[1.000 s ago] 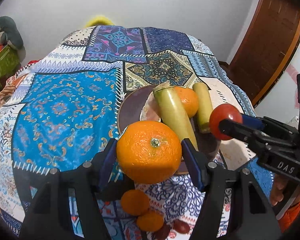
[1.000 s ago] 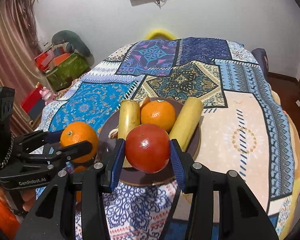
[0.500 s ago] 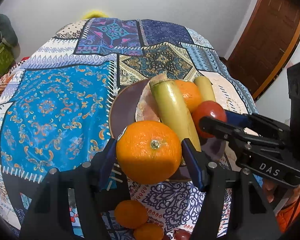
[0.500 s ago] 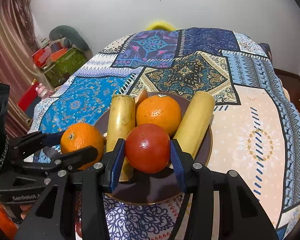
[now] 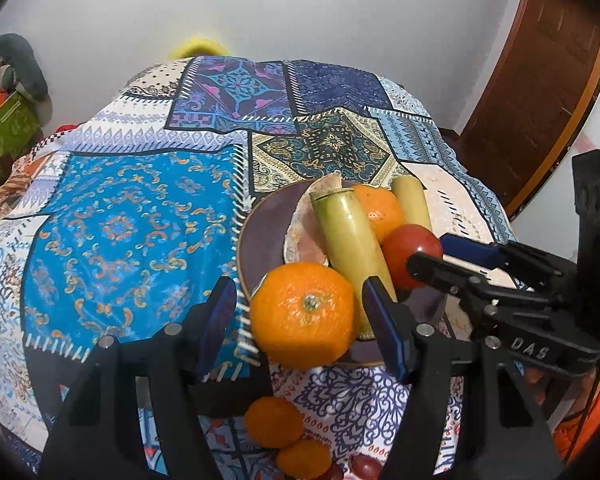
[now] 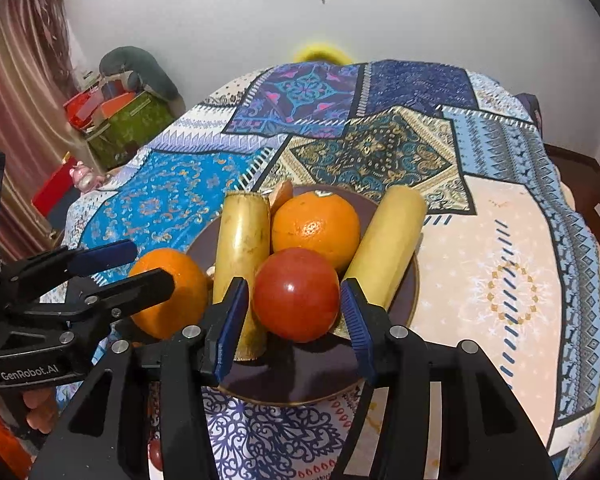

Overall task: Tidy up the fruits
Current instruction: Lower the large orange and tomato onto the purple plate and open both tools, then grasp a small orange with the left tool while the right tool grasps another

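A dark plate (image 5: 260, 236) (image 6: 300, 384) on the patterned cloth holds two yellow-green stalks (image 5: 348, 236) (image 6: 242, 240), an orange (image 6: 316, 224) and a peel piece. My left gripper (image 5: 300, 316) is open; a large orange (image 5: 304, 312) rests at the plate's near-left rim, apart from the left finger and close to the right one. My right gripper (image 6: 294, 312) is open with small gaps around a red tomato (image 6: 296, 294) resting on the plate's near part. The tomato also shows in the left wrist view (image 5: 412, 250).
Two small oranges (image 5: 274, 420) and dark red fruits (image 5: 366, 466) lie on the cloth below the left gripper. Boxes and a green bag (image 6: 128, 124) stand at the far left. A brown door (image 5: 540, 92) is at the right. The cloth falls away at the right edge.
Both grippers moved down to the plate and opened. The large orange and the tomato now rest on the plate between loosened fingers.
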`<act>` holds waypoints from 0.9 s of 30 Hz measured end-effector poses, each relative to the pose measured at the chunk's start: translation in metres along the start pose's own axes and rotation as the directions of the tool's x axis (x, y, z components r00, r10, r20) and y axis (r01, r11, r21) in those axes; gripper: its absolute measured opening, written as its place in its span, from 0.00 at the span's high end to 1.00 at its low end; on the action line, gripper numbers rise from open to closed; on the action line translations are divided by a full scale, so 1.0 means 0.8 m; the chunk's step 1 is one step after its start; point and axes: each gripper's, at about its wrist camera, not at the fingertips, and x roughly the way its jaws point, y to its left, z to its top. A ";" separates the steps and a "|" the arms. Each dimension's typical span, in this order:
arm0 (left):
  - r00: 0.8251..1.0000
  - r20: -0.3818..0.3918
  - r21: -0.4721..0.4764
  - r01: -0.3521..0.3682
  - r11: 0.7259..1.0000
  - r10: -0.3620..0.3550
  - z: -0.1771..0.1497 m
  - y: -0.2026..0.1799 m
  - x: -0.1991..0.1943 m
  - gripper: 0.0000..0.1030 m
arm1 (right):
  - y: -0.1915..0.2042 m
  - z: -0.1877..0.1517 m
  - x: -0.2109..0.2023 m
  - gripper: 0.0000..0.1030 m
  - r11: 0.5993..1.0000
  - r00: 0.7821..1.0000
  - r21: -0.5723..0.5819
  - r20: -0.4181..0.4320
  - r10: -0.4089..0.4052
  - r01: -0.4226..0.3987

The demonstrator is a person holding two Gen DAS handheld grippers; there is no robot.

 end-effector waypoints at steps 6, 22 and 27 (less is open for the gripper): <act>1.000 0.014 -0.007 -0.022 1.000 0.022 -0.010 0.007 -0.028 0.37 | 0.004 -0.002 -0.022 0.53 1.000 1.000 -0.010 0.015 -0.017 0.017; 0.994 0.069 -0.007 -0.086 0.996 0.086 -0.051 0.026 -0.124 0.33 | 0.062 -0.032 -0.082 0.50 0.997 0.999 -0.083 0.040 0.009 -0.005; 0.995 0.038 -0.015 -0.092 0.996 0.093 -0.073 0.041 -0.125 0.33 | 0.080 -0.047 -0.075 0.49 0.994 1.000 -0.110 0.010 0.015 -0.014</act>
